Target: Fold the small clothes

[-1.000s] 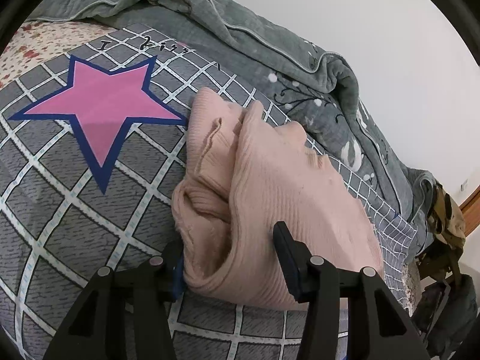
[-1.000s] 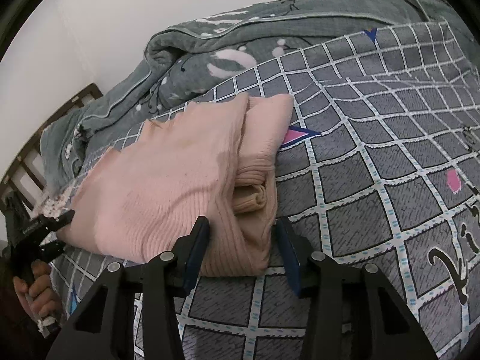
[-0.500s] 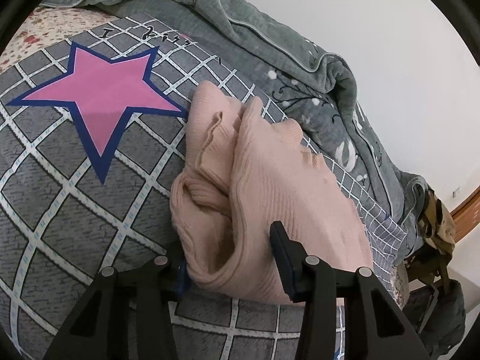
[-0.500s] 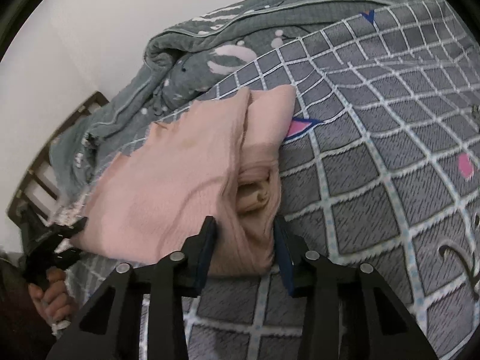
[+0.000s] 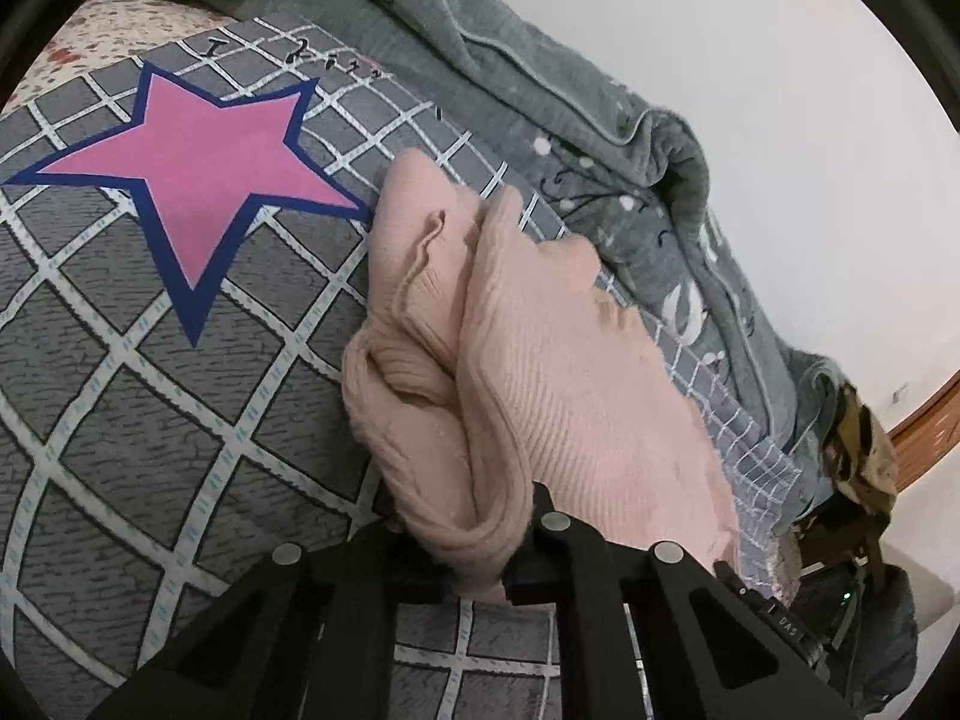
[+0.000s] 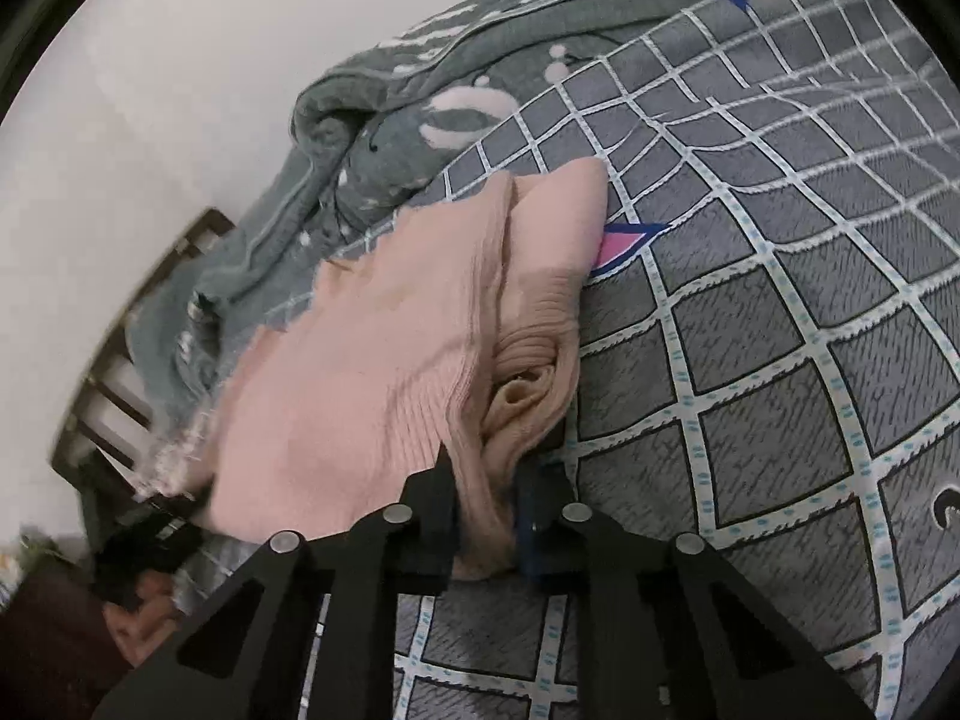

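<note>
While both jaws just closed, left tool (image 5: 465, 546), right tool (image 6: 486, 516) pinching pink sweater (image 5: 570, 372)

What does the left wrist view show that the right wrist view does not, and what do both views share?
Only the left wrist view shows the whole pink star printed on the checked bedsheet, a floral cloth at the top left, and a camouflage bag at the right edge.

Only the right wrist view shows the dark wooden bed frame and a person's hand, blurred, at the lower left.

Both show the pink knitted garment on the sheet, the grey quilt behind it, and a gripper whose jaws have just been closing: left gripper, right gripper, each pinching the garment's near edge.
</note>
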{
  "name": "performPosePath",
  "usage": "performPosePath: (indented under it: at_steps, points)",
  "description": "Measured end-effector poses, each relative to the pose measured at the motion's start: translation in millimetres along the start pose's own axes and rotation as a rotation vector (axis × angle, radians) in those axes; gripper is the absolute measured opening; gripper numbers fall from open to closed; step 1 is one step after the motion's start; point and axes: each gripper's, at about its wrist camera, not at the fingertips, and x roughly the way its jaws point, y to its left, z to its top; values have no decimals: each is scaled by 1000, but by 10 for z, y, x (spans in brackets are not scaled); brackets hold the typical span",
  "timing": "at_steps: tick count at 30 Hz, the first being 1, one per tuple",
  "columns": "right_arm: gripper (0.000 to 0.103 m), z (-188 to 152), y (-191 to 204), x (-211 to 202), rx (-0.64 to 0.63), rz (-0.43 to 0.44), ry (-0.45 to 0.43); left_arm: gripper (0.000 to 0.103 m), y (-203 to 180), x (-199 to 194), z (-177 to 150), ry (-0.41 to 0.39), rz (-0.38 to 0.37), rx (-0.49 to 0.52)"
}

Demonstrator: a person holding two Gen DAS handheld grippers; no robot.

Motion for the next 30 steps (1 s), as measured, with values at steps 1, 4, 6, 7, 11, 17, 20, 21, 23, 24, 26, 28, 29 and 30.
performPosePath:
  at_steps: [1, 4, 6, 7, 11, 17, 20, 21, 23, 24, 26, 28, 29, 30]
  points:
    - [14, -6, 13, -31, 4, 3, -7, 10, 0, -35, -10, -5, -11, 1]
    - [13, -38, 83, -151, 5, 18, -30, 9, 17, -118, -44, -13, -31, -2]
    - [12, -78, 131, -239, 0, 20, -35, 9, 60, -174, -78, -8, -47, -14]
    - [12, -115, 169, -300, -11, 18, -34, 9, 93, -213, -115, -3, -54, -26]
    - [12, -272, 214, -545, -25, 31, -26, 9, 180, -405, -309, 8, -71, -37]
    - [12, -640, 204, -902, -36, 11, -6, 10, 186, -773, -714, -10, -52, 32]
    - [12, -810, 186, -1017, -46, 1, 6, 10, 226, -947, -889, -32, -37, 45]
    - [12, -858, 170, -1049, -43, 5, 8, 10, 237, -988, -934, -39, -27, 47]
    - [12, -903, 119, -1068, -20, 11, 18, 11, 251, -1023, -964, -43, -12, 44]
    - [15, -893, 103, -1045, -22, 3, 30, 13, 255, -1019, -949, -42, -2, 39]
    - [22, -842, 106, -1021, -46, -30, 44, 27, 267, -991, -901, -37, 33, 26]
    - [27, -792, 173, -1082, -89, -56, 20, 29, 262, -981, -853, -49, 59, 24]
    - [27, -775, 218, -1111, -117, -77, 2, 36, 265, -979, -838, -53, 56, 20]
    - [30, -768, 277, -1142, -153, -109, -18, 41, 265, -966, -820, -56, 52, 15]
